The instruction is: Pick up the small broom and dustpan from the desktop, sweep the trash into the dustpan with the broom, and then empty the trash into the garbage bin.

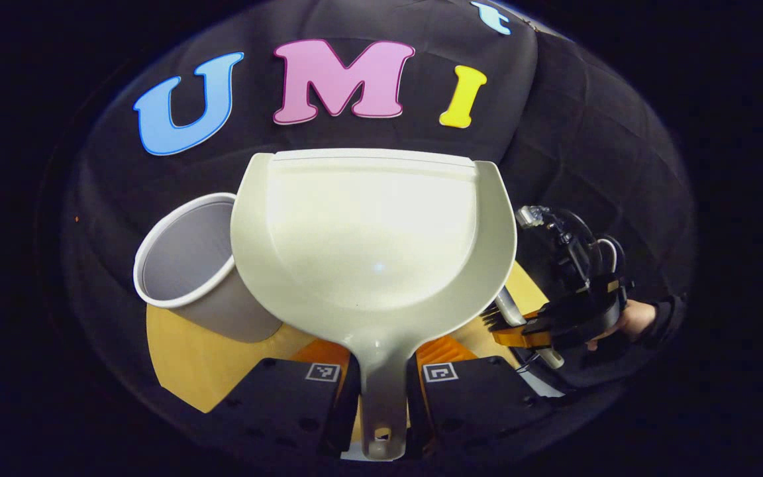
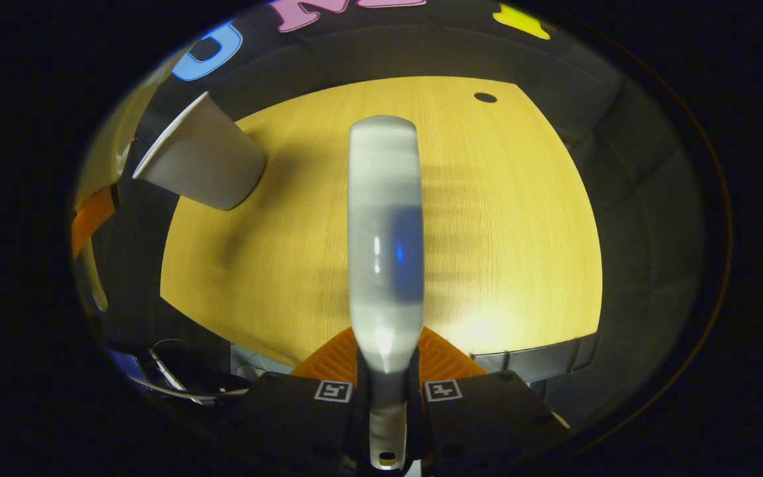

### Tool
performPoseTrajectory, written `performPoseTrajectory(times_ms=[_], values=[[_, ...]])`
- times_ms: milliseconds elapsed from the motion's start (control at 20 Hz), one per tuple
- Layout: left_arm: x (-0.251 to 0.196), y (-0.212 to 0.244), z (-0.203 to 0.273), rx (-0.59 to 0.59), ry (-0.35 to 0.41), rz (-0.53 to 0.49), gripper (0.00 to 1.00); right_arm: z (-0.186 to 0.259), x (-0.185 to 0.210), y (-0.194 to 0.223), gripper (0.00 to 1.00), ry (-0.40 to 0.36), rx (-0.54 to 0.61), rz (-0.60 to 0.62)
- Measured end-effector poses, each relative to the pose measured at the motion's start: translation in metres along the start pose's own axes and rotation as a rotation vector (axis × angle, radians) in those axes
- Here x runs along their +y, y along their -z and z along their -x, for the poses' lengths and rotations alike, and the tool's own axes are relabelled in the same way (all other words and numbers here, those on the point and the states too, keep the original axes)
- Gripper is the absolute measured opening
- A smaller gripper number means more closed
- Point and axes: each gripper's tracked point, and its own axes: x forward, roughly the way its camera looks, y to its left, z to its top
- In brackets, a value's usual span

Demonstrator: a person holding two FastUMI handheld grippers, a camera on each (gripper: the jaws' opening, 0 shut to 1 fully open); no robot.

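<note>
My left gripper [image 1: 381, 361] is shut on the handle of the cream dustpan [image 1: 371, 232], which is lifted with its hollow side facing the camera; I see no trash in it. The grey garbage bin [image 1: 189, 271] stands just left of the pan, partly behind it. My right gripper [image 2: 387, 354] is shut on the handle of the small broom [image 2: 385, 232], whose pale back rises over the wooden table [image 2: 520, 232]. In the left gripper view the right gripper [image 1: 520, 330] is low on the right, held by a hand [image 1: 633, 321], with the broom [image 1: 507, 308] in it.
The bin [image 2: 203, 159] sits near the table's far left corner in the right gripper view, with the dustpan [image 2: 106, 152] and left gripper [image 2: 93, 218] at the left edge. A small dark hole [image 2: 485, 97] marks the table's far side. Black cloth walls surround the table.
</note>
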Motion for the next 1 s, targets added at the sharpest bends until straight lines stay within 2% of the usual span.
performPoseTrajectory(times_ms=[200, 400, 600, 750, 850, 1000], values=[[0.008, 0.052, -0.056, 0.153, -0.012, 0.155, 0.29, -0.050, 0.009, -0.012, 0.25, 0.015, 0.024, -0.062], [0.019, 0.096, -0.076, 0.342, -0.083, 0.240, 0.29, -0.091, 0.011, -0.022, 0.25, 0.079, 0.088, -0.006], [0.010, 0.116, -0.076, 0.445, -0.061, 0.318, 0.30, -0.097, 0.011, -0.026, 0.25, 0.105, 0.148, -0.034], [0.017, 0.113, -0.070, 0.482, -0.102, 0.314, 0.30, -0.098, 0.005, -0.024, 0.25, 0.085, 0.223, -0.047], [0.018, 0.116, -0.068, 0.505, -0.116, 0.310, 0.29, -0.105, 0.001, -0.022, 0.25, 0.105, 0.235, -0.026], [0.012, 0.116, -0.065, 0.529, -0.096, 0.346, 0.29, -0.102, 0.007, -0.021, 0.25, 0.093, 0.273, 0.027]])
